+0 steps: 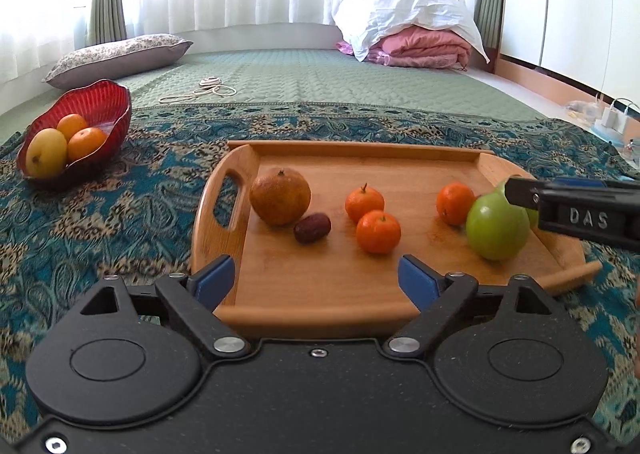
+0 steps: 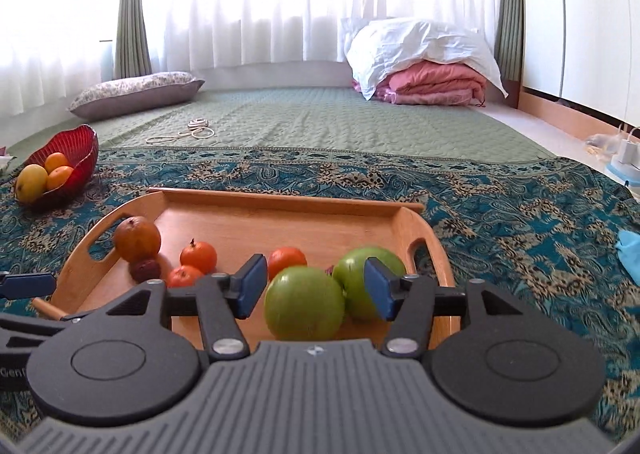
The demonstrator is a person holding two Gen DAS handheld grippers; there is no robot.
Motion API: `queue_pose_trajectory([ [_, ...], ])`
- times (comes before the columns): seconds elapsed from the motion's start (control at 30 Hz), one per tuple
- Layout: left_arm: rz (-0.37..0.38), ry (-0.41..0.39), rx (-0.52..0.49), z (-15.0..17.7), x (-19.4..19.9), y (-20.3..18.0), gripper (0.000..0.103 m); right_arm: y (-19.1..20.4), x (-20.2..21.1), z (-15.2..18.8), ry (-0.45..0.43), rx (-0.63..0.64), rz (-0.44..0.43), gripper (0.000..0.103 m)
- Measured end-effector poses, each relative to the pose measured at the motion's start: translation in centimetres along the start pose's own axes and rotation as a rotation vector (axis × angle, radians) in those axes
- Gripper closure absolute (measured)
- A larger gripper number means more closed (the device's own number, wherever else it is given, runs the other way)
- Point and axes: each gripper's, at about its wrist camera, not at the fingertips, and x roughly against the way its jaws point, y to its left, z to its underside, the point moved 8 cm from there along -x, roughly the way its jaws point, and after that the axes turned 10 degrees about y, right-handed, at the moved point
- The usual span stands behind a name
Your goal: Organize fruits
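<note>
Right wrist: hand-held gripper (image 2: 315,286) open, empty.

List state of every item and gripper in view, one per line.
left gripper: open, empty
right gripper: open, near green apple between its jaws
wooden tray: flat, holds loose fruit
green apples: on tray, side by side
red bowl: upright, three fruits inside
</note>
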Motion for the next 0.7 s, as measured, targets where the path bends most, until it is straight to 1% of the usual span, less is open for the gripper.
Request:
queue_pose_trajectory([
  [0.1, -0.018, -0.001, -0.001, 1.2, 0.7, 0.1, 0.013, 0.0, 1.1, 1.7, -0.015, -0.007, 0.01, 0.031],
  [0.23, -0.012, 0.023, 0.008, 3.1, 0.9, 0.2, 0.013, 0.3, 2.1, 4.0, -0.02, 0.01, 0.029, 0.029],
  [0.3, -0.017, 0.038, 0.007, 4.0, 0.7, 0.3, 0.013, 0.4, 2.3, 5.2, -0.011, 0.032, 0.036, 0.024],
  [0.47, -0.035, 0.066, 0.002, 5.5, 0.0, 0.3, 0.013, 0.3, 1.6, 7.2, 0.026, 0.054, 0.059, 0.022],
  [0.6, -0.051, 0.071, -0.006, 6.0, -0.5, 0.1, 0.009, -0.2, 0.7, 8.3, 0.062, 0.029, 0.065, 0.022],
  [0.7, -0.056, 0.071, -0.005, 5.9, -0.7, 0.1, 0.007, -0.1, 0.2, 8.6, 0.079, 0.035, 0.069, 0.022],
])
